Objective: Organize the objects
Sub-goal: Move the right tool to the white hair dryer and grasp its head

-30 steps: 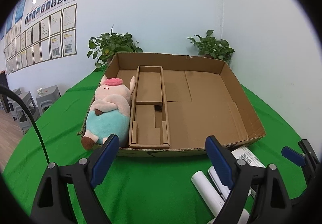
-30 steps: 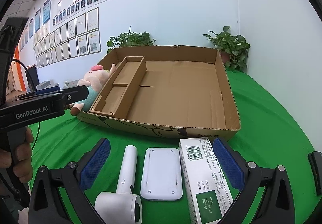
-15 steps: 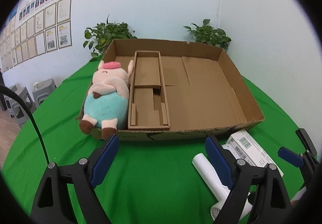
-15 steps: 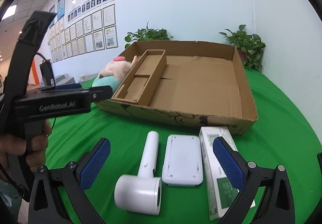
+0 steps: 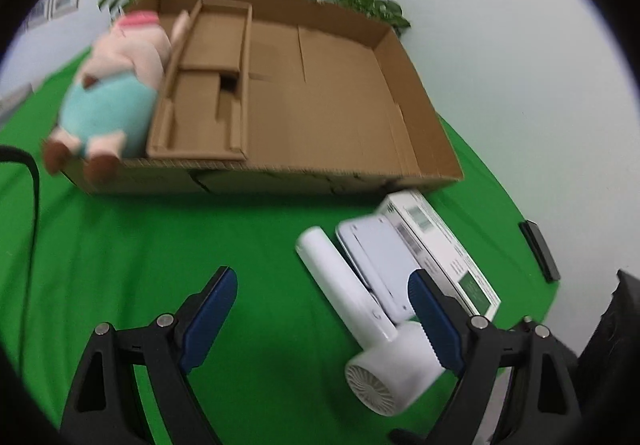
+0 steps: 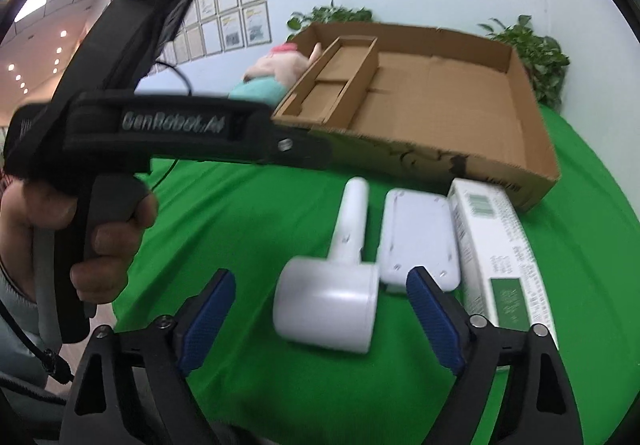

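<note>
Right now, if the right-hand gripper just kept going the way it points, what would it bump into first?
Most likely the white hair dryer on the green cloth: its round head lies between the open fingers of the right gripper, which have just been closing. Depth is hard to judge here.

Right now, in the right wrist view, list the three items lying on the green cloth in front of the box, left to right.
Hair dryer → white flat case → white and green carton.
</note>
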The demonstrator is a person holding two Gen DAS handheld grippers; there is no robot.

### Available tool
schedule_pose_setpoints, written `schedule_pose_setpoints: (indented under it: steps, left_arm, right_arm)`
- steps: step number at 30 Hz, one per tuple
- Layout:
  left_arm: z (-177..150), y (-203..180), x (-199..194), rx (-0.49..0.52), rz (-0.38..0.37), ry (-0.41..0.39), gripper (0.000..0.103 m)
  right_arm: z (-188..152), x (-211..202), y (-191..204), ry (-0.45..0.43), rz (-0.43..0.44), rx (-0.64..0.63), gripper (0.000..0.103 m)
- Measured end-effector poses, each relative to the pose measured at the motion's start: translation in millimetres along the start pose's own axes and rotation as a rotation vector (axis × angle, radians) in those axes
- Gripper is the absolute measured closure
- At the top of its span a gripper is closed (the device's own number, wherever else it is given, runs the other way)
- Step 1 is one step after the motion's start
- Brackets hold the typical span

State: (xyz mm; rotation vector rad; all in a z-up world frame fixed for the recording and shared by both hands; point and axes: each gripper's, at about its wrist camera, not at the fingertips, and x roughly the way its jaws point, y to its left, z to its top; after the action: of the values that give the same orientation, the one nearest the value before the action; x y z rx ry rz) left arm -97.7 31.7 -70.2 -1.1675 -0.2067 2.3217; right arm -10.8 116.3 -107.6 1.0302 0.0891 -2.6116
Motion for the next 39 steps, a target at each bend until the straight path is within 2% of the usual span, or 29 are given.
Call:
schedule_pose_setpoints:
  steps: [2, 4, 5, 7, 8, 11, 17, 22, 27, 35, 39]
  left_arm:
    - [-2, 3, 10, -0.032, -0.041, 0.035, 0.016]
    - [-3, 8, 20, -0.083, -0.096, 0.077, 0.016]
    - [-3, 11, 23, -0.116, -0.132, 0.091, 0.016]
    - [-3, 15, 27, -0.172, -0.191, 0.105, 0.016]
    - [-3, 17, 30, -0.198, -0.210, 0.115, 0.016]
    - [-3, 15, 34, -0.184, -0.206, 0.128, 0.016]
    - [-12, 21, 40, -0.206, -0.228, 0.173, 0.020]
    - [-18, 28, 47, -0.230, -0.234, 0.189, 0.025]
    - [-19, 24, 48, -0.203, -0.227, 0.185, 0.026]
    - [-19, 29, 48, -0.217, -0.178, 0.217, 0.061]
    - [-20, 32, 49, -0.245, -0.204, 0.238, 0.064]
  right_arm:
    - [-3, 8, 2, 0.033, -0.008, 0.001, 0.025]
    - [-5, 12, 0, 0.051, -0.023, 0.015, 0.035]
    - [-6, 16, -2, 0.069, -0.032, 0.024, 0.043]
    - [-8, 22, -3, 0.090, -0.034, 0.034, 0.047]
    - [-9, 23, -1, 0.090, -0.044, 0.035, 0.047]
    - [-9, 24, 3, 0.093, -0.049, 0.044, 0.048]
    - [-6, 24, 6, 0.101, 0.098, 0.129, 0.047]
    - [-5, 23, 5, 0.094, 0.118, 0.148, 0.047]
    - [-6, 22, 9, 0.086, 0.104, 0.142, 0.047]
    - [-12, 18, 15, 0.070, 0.069, 0.113, 0.047]
    - [-14, 18, 22, 0.074, 0.029, 0.077, 0.047]
